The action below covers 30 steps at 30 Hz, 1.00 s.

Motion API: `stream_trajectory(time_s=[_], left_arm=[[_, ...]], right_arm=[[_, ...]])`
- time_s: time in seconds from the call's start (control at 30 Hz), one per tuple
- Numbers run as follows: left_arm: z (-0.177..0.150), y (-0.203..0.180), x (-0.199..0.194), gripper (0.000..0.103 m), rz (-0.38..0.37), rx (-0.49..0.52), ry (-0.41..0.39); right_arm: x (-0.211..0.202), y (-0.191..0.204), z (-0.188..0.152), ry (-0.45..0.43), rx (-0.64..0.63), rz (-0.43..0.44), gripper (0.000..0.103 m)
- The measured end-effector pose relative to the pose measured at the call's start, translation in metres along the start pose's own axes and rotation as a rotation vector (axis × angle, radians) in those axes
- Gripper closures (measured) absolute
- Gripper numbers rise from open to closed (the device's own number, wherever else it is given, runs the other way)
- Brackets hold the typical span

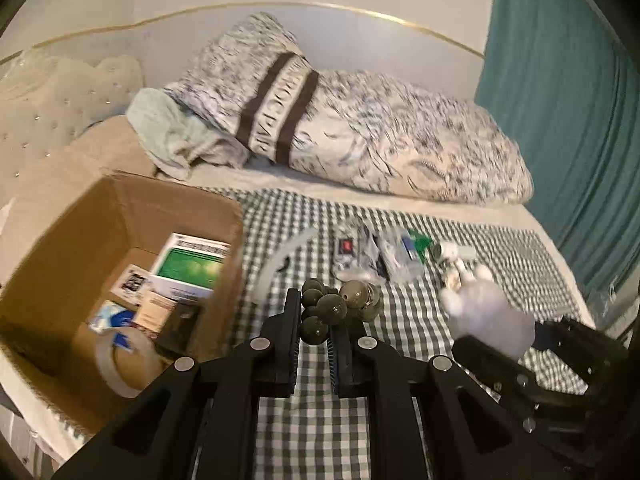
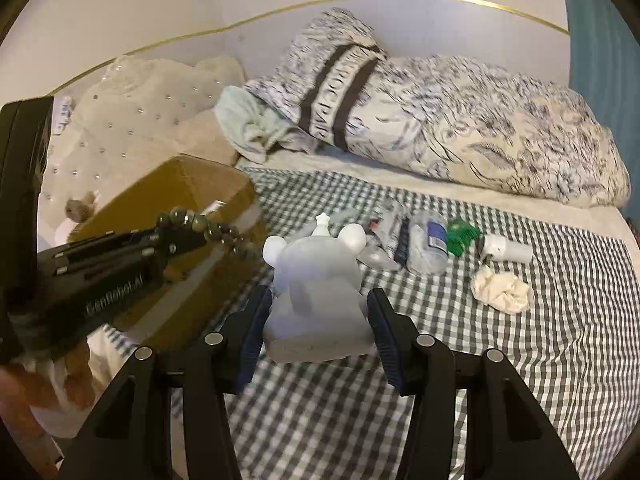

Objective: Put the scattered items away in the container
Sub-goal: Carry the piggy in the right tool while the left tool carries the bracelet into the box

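A: Box point(image 1: 120, 216) sits lower left of frame w/ cartons and tape already in. Left tongs point(image 1: 314, 316) nearly shut, pinching the bead bracelet point(image 1: 336, 304), prob. for the drop.

B: Right tongs point(image 2: 316, 316) half open, clamped on the white figurine point(image 2: 316, 276). Packets point(image 2: 428, 244) and crumpled cloth point(image 2: 502, 286) lie mid-right on the bed; nothing blocks.

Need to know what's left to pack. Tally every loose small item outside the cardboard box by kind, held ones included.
Bead bracelet, in left gripper: 1
White toy figure, in right gripper: 1
Clear plastic packets: 2
Green plastic piece: 1
White cylinder: 1
Crumpled cream cloth: 1
Curved translucent strip: 1
Total: 8, anything hidden between the packets not counted.
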<state>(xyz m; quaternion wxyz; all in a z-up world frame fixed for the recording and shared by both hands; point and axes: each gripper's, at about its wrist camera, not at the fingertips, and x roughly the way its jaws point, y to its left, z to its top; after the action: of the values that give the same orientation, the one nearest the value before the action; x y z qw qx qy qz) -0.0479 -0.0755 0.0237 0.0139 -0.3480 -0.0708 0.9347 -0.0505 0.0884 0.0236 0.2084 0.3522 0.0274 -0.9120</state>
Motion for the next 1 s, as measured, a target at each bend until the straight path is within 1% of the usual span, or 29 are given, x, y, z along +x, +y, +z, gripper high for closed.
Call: stream_trajectory(time_s=[0.1, 0.2, 0.3, 0.43, 0.53, 0.6, 0.7, 0.87, 0.9, 0.97, 1.0], left_arm=[[0.006, 0.018, -0.020, 0.092, 0.020, -0.028, -0.025], [0.013, 0.037, -0.032, 0.092, 0.044, -0.048, -0.036], [0.018, 0.062, -0.042, 0.092, 0.078, -0.076, -0.051], [0.026, 0.102, -0.046, 0.092, 0.138, -0.124, -0.067], [0.029, 0.130, -0.038, 0.091, 0.183, -0.160, -0.061], [0.026, 0.145, -0.028, 0.091, 0.202, -0.178, -0.044], [0.018, 0.163, -0.008, 0.091, 0.207, -0.200, 0.003], [0.005, 0.185, 0.019, 0.091, 0.213, -0.225, 0.066], [0.004, 0.188, 0.023, 0.091, 0.212, -0.227, 0.076], [0.002, 0.192, 0.029, 0.091, 0.216, -0.230, 0.084], [0.002, 0.194, 0.031, 0.091, 0.219, -0.231, 0.084]], right_arm=[[-0.008, 0.017, 0.008, -0.020, -0.022, 0.028, 0.053], [-0.009, 0.036, 0.015, -0.029, -0.042, 0.059, 0.053], [-0.003, 0.059, 0.026, -0.028, -0.070, 0.103, 0.053], [0.017, 0.092, 0.042, -0.016, -0.115, 0.155, 0.053], [0.040, 0.111, 0.055, 0.010, -0.124, 0.198, 0.053], [0.055, 0.121, 0.062, 0.026, -0.134, 0.214, 0.053], [0.082, 0.133, 0.068, 0.057, -0.143, 0.222, 0.053], [0.115, 0.148, 0.068, 0.107, -0.161, 0.227, 0.054], [0.121, 0.150, 0.068, 0.116, -0.162, 0.227, 0.055], [0.129, 0.153, 0.067, 0.127, -0.161, 0.235, 0.062], [0.131, 0.153, 0.067, 0.126, -0.160, 0.230, 0.062]])
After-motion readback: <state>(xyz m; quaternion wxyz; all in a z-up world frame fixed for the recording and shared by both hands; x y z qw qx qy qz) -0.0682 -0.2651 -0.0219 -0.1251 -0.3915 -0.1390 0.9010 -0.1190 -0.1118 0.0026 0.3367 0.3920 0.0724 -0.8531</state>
